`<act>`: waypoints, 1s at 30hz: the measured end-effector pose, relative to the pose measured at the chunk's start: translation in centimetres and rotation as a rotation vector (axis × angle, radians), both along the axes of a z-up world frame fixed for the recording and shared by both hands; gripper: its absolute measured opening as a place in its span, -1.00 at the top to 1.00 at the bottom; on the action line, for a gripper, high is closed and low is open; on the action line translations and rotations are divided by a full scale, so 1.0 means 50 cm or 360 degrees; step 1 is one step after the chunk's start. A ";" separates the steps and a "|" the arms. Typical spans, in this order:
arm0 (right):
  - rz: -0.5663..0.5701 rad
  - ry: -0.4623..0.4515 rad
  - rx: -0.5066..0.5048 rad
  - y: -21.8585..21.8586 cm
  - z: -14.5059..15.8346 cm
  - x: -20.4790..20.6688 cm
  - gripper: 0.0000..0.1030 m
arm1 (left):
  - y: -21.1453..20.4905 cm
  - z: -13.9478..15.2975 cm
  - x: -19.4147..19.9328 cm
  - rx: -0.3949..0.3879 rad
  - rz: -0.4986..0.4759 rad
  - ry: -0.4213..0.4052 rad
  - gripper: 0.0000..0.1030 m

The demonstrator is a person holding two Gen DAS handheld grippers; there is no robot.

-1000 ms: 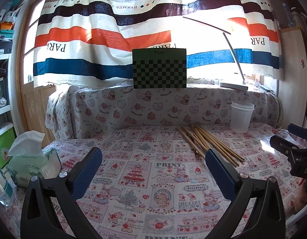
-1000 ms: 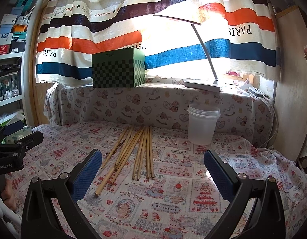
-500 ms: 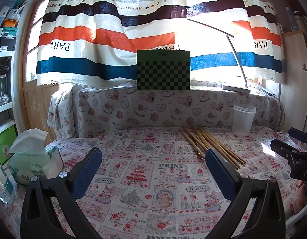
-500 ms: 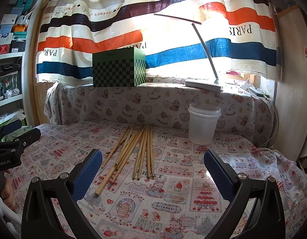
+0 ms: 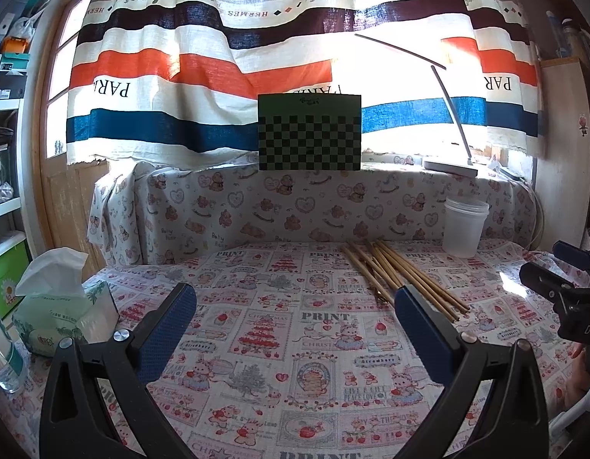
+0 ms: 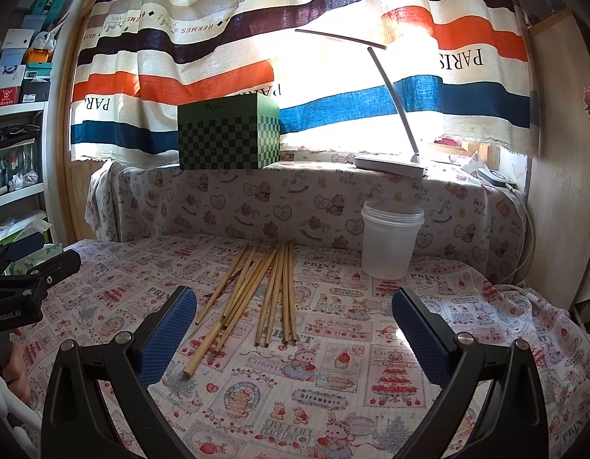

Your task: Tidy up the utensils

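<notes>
Chopsticks unmoved; both grippers apparently stayed open.

Table covered by printed cloth. On it: loose bundle of bamboo sticks mid-surface, clear plastic cup upright just right of them, tissue box at left edge.

Left gripper — black frame, blue textured pads, silver screws, right gripper alike

Both tongs open, nothing gripped

Left tongs: fingers spread wide, level, pointing forward. Right tongs: fingers spread wide, level, pointing forward. Part of a hand shows behind the left tongs.
</notes>
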State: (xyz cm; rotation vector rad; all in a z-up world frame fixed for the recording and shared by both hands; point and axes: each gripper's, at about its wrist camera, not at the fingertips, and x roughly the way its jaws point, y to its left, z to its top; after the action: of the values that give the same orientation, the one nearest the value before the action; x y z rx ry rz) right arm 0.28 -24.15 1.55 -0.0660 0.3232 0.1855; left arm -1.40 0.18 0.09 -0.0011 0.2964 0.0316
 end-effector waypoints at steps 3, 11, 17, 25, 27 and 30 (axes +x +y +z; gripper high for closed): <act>-0.0011 -0.0006 0.0003 -0.001 0.001 -0.001 -1.00 | -0.001 0.000 0.000 0.0000 0.0000 0.0005 -1.00; -0.0031 -0.0014 0.0005 -0.007 0.002 -0.003 -1.00 | 0.000 0.001 0.004 -0.0001 0.0010 0.0017 -1.00; -0.0038 -0.0019 0.0004 -0.007 0.002 -0.006 -1.00 | -0.003 -0.002 0.013 0.0011 -0.0007 0.0056 -1.00; -0.0067 -0.0015 0.0004 -0.007 0.003 -0.006 -1.00 | -0.001 -0.002 0.012 0.0010 0.0002 0.0054 -1.00; -0.0088 -0.0013 0.0017 -0.011 0.003 -0.006 -1.00 | -0.001 -0.002 0.011 0.0015 0.0002 0.0052 -1.00; -0.0096 -0.0013 0.0014 -0.011 0.004 -0.005 -1.00 | -0.001 0.000 0.007 0.0018 0.0000 0.0039 -1.00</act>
State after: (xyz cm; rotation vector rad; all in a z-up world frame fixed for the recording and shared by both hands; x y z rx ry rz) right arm 0.03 -24.68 1.72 -0.0482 0.3160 0.1270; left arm -1.05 0.15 0.07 0.0104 0.3207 0.0331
